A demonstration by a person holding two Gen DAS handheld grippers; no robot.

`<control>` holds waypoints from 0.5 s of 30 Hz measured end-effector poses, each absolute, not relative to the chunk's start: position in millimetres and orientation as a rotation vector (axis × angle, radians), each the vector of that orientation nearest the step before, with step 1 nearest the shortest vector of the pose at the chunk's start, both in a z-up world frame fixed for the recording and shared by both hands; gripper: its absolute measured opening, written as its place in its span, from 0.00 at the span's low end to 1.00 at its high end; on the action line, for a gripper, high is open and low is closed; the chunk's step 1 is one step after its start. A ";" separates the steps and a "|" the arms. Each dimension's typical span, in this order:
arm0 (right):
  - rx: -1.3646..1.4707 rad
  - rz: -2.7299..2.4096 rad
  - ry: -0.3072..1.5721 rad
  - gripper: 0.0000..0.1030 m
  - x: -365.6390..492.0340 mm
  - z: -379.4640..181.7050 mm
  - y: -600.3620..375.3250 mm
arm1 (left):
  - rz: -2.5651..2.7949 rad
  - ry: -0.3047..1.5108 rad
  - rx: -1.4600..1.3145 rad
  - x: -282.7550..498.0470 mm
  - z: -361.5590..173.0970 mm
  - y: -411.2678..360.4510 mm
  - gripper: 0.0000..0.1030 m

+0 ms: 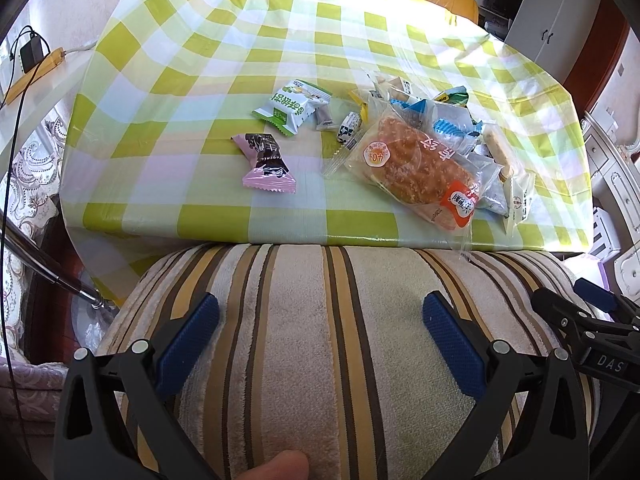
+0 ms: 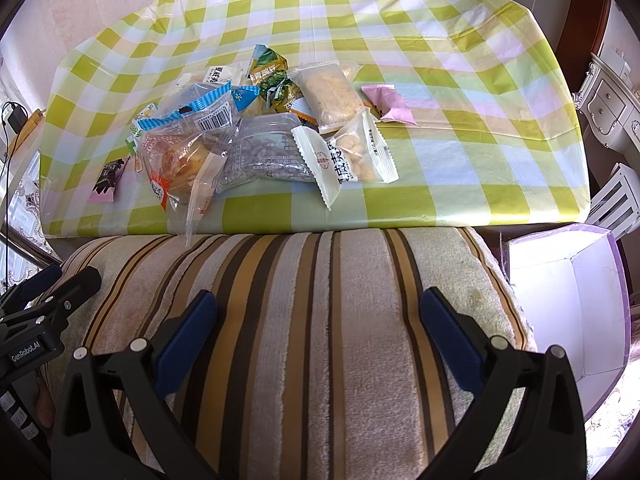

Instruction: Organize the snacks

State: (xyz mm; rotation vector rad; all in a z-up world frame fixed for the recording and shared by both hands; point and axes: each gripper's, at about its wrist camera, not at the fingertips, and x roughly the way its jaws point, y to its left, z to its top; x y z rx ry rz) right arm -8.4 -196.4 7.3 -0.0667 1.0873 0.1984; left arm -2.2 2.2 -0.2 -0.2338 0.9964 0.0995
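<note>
My left tool (image 1: 320,320) and right tool (image 2: 318,316) gape empty above striped cushion (image 2: 320,320); snack pile (image 2: 260,136) on checked surface (image 1: 280,60) ahead.

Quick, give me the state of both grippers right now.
Left gripper: open, holding nothing, above the striped cushion.
Right gripper: open, holding nothing, also short of the snack pile.
</note>
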 end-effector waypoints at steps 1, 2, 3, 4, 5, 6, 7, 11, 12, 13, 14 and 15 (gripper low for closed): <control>-0.067 0.199 1.087 0.99 -8.3 7.3 -196.4 | 0.100 0.997 -0.233 -2.1 -0.2 2.4 0.96; -0.067 0.199 1.087 0.99 -8.3 7.3 -196.3 | 0.100 0.997 -0.233 -2.1 -0.2 2.5 0.96; -0.067 0.199 1.087 0.99 -8.3 7.3 -196.3 | 0.100 0.997 -0.233 -2.0 -0.2 2.3 0.96; -0.067 0.199 1.087 0.99 -8.3 7.3 -196.3 | 0.099 0.997 -0.234 -2.1 -0.1 2.7 0.96; -0.067 0.199 1.087 0.99 -8.3 7.3 -196.4 | 0.099 0.997 -0.233 -2.0 -0.1 2.7 0.96; -0.067 0.199 1.087 0.99 -8.3 7.3 -196.5 | 0.099 0.997 -0.234 -2.0 -0.5 2.6 0.96; -0.067 0.199 1.087 0.99 -8.3 7.3 -196.4 | 0.099 0.996 -0.234 -2.1 -0.7 2.6 0.96; -0.067 0.198 1.088 0.99 -8.2 7.2 -196.4 | 0.098 0.996 -0.235 -2.1 -0.6 3.3 0.96; -0.067 0.198 1.088 0.99 -8.2 7.2 -196.5 | 0.099 0.996 -0.235 -1.8 -0.6 2.7 0.96; -0.067 0.199 1.087 0.99 -8.2 7.2 -196.5 | 0.099 0.997 -0.234 -2.1 -0.5 3.3 0.96; -0.067 0.199 1.087 0.99 -8.3 7.2 -196.6 | 0.100 0.996 -0.233 -1.8 -0.5 2.6 0.96; -0.067 0.199 1.087 0.99 -8.3 7.2 -196.7 | 0.100 0.996 -0.233 -1.9 -0.5 3.1 0.96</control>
